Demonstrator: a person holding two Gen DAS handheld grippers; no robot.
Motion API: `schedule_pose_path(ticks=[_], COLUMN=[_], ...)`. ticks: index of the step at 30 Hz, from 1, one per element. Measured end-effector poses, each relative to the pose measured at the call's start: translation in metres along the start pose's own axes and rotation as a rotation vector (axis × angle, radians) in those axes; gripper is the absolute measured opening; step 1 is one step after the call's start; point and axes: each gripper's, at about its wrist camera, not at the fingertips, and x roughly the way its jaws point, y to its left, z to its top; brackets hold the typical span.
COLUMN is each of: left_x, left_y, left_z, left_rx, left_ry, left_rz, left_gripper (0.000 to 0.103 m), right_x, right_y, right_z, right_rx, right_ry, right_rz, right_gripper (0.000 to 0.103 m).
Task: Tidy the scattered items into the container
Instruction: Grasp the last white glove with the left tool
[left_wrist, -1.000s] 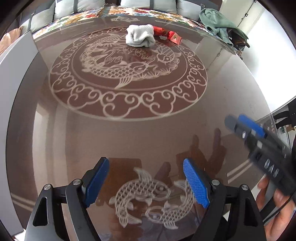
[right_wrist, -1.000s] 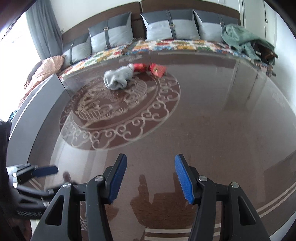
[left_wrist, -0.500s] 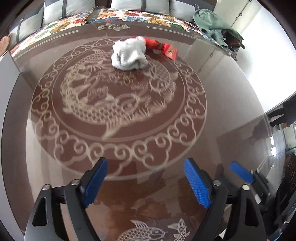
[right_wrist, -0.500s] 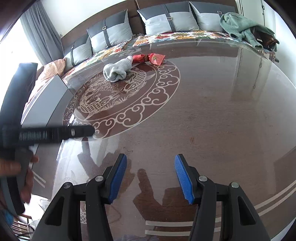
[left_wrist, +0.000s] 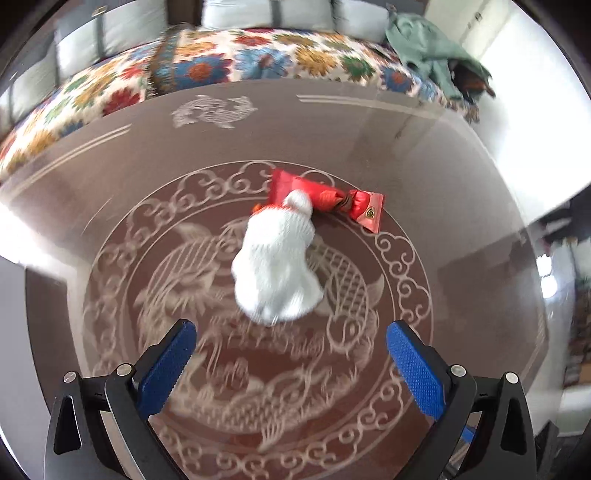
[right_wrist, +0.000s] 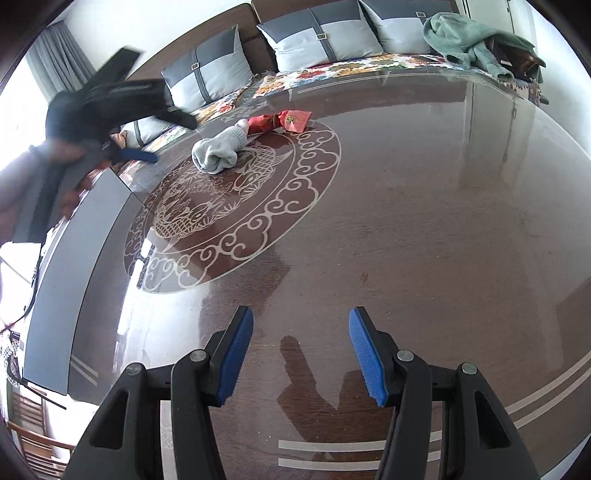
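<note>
Left gripper (left_wrist: 288, 350) hovers with its jaws spread wide and nothing between them. The white sock (left_wrist: 277, 266) lies bunched just ahead of the blue fingertips (left_wrist: 168, 363), not touching. Right behind the sock, touching its far end, is a red pouch (left_wrist: 325, 197) with a small gold emblem, too blurry to read. Right gripper (right_wrist: 301, 356) is also wide open and empty, well back from both, over the bare glossy table (right_wrist: 443, 221). No readable writing anywhere.
</note>
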Motion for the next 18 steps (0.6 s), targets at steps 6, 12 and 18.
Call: schedule_pose_path(ticks=[6, 12, 18], left_x=[0.024, 0.039, 0.054], left_y=[0.003, 0.01, 0.018], left_z=[0.012, 0.016, 0.019], left_rx=[-0.02, -0.044, -0.069], left_ry=[0.006, 0.002, -0.003], left_rz=[0.038, 0.067, 0.097], left_gripper=[0.103, 0.102, 0.037], right_x=[0.0, -0.001, 0.008], right_y=[-0.003, -0.011, -0.011], right_z=[0.002, 0.007, 0.062], right_rx=[0.007, 0.026, -0.058], right_ry=[0.011, 0.005, -0.032], right_rz=[0.009, 0.012, 0.008], right_gripper=[0.055, 0.055, 0.055])
